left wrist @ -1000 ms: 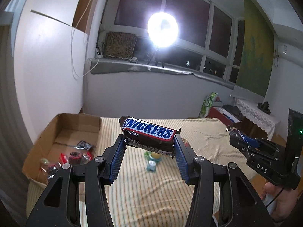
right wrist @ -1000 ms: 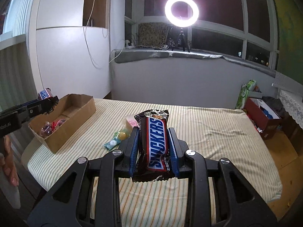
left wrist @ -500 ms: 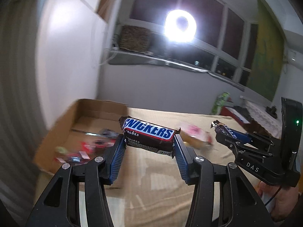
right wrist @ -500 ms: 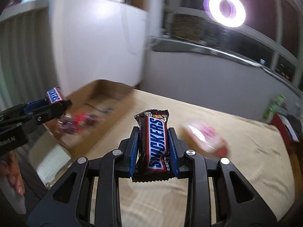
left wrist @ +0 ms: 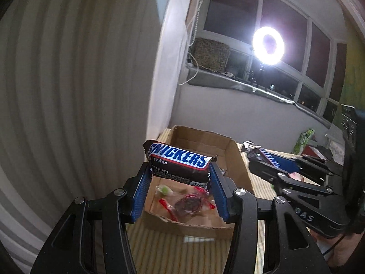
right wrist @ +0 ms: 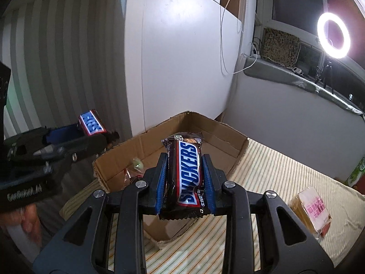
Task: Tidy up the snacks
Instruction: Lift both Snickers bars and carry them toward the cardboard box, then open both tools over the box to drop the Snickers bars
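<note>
The left gripper (left wrist: 180,175) pinches a Snickers bar (left wrist: 179,163) crosswise by its ends, at centre frame over the cardboard box (left wrist: 237,171). The right gripper (right wrist: 184,178) clamps a second Snickers bar (right wrist: 187,173) lengthwise. Only the left view shows the wrapped candies (left wrist: 189,203) on the box floor; only the right view shows a pink-labelled packet (right wrist: 312,210) at lower right on the striped bedspread (right wrist: 273,173).

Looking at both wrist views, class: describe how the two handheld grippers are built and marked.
Both grippers, left gripper and right gripper, are black plastic frames with silver screws and blue ribbed finger pads. White lettering marks their bodies; the right shows "DAS" in the left view. A thin black cable trails beneath the right one.
</note>
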A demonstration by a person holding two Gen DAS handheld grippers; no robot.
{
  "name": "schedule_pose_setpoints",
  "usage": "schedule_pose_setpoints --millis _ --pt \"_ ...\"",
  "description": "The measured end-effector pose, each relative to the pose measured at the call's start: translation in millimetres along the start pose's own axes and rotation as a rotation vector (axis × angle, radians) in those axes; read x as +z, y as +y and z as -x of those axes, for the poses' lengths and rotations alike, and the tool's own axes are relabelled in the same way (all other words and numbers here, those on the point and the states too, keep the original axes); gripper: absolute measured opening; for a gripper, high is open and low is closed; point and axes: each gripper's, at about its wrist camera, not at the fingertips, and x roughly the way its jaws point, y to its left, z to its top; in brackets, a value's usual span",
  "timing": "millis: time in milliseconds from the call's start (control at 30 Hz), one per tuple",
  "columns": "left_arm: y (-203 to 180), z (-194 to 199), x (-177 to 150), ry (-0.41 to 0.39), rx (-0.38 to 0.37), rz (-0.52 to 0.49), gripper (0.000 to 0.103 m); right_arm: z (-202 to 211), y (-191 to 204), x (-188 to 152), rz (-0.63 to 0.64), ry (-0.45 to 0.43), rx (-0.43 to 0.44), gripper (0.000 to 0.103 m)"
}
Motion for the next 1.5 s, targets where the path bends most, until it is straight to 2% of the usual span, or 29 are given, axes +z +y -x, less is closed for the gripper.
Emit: schedule_pose_setpoints --millis 267,333,367,400,433,467,633,800,1233,1500 --pt "-3.0 -31.8 -8.6 0.058 -0.029 -0.007 0.050 -39.0 -11.2 1.8 -0.002 0.033 0.022 0.030" --pt "-3.3 -43.8 -9.8 0.087 -0.028 -0.007 0.053 -52.2 -15.2 -0.6 -0.009 0.041 0.037 0.031" --pt "-3.5 -49.0 -11.5 0.104 -0.030 -0.007 0.055 -58.7 -16.5 -2.3 -0.010 0.053 0.050 0.040" --pt "-4.0 -51.5 -12.5 0.114 -0.028 -0.009 0.064 -65.2 -18.0 -3.7 -0.005 0.064 0.050 0.055" --pt "-3.9 -54.1 -14.5 0.122 -0.018 -0.014 0.074 -68.5 -20.3 -6.6 -0.001 0.055 0.023 0.060" --pt "-4.1 -54.8 -16.4 0.120 -0.004 -0.019 0.077 -69.8 -21.5 -8.0 0.001 0.047 0.013 0.063" --pt "-1.9 -44.5 -21.0 0.092 0.023 -0.017 0.078 -67.5 -34.7 -18.4 -0.034 0.037 0.010 0.063" --pt "2.2 -43.5 -8.8 0.062 0.023 0.018 0.078 -59.9 -43.4 -17.6 -0.044 0.026 0.000 0.063" --pt "-1.8 -8.5 -5.0 0.027 0.048 0.010 0.079 -15.5 -19.3 -12.1 -0.028 -0.028 0.011 0.063" --pt "-19.0 -1.3 -4.7 0.022 0.057 -0.019 0.080 6.8 -38.4 -24.8 -0.072 -0.052 0.015 0.064"
